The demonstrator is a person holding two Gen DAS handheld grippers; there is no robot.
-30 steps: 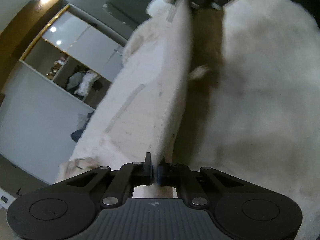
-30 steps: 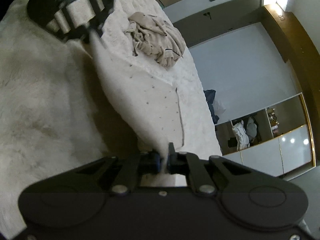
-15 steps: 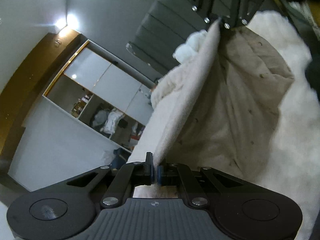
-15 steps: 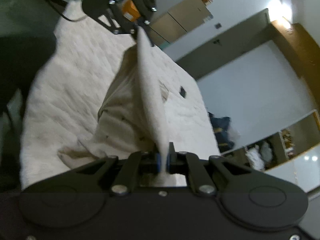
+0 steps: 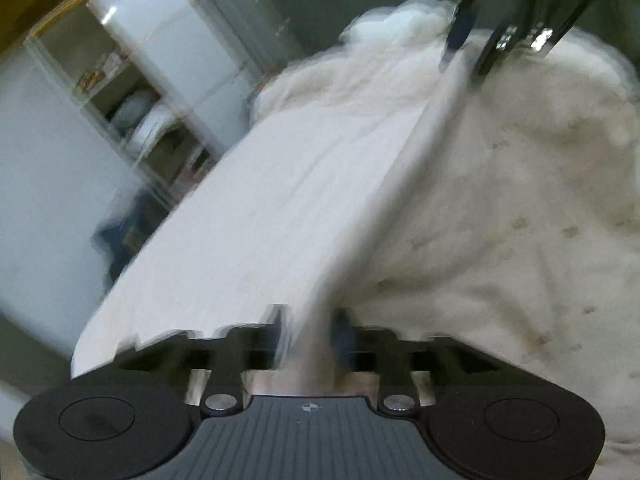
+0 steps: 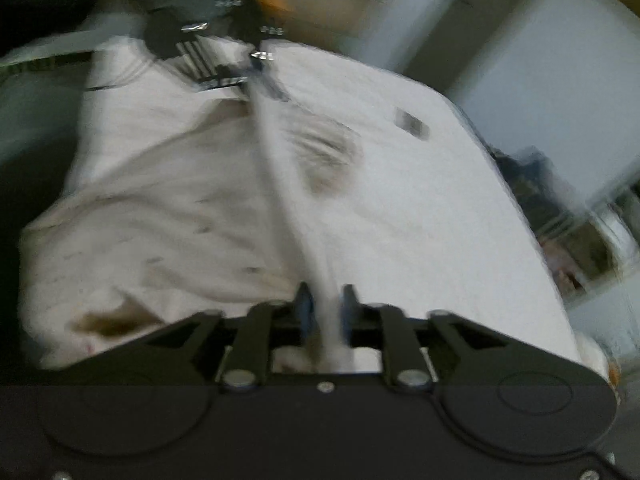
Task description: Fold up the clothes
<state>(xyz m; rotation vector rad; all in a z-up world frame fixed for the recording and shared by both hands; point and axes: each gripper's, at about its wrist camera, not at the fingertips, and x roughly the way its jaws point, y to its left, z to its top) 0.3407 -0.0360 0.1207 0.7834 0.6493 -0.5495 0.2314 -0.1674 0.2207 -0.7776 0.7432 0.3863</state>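
Observation:
A cream garment with small dark specks (image 5: 500, 208) hangs stretched between my two grippers above a white fluffy bed cover (image 6: 400, 208). My left gripper (image 5: 310, 332) has its jaws a little apart with the garment's edge running between them. My right gripper (image 6: 324, 308) also has its jaws slightly apart around the taut edge. Each gripper shows in the other's view: the right one at the top of the left wrist view (image 5: 472, 36), the left one at the top of the right wrist view (image 6: 224, 64). Both views are motion-blurred.
A second crumpled garment (image 6: 324, 148) lies on the bed beyond the edge. A small dark object (image 6: 412, 124) rests on the cover. An open wardrobe with clothes (image 5: 136, 112) stands by the grey wall. Dark clothes (image 6: 532, 184) lie beside the bed.
Both grippers swung down from the raised hold and the garment dropped lower toward the bed. The jaws of both now show a wider gap than before.

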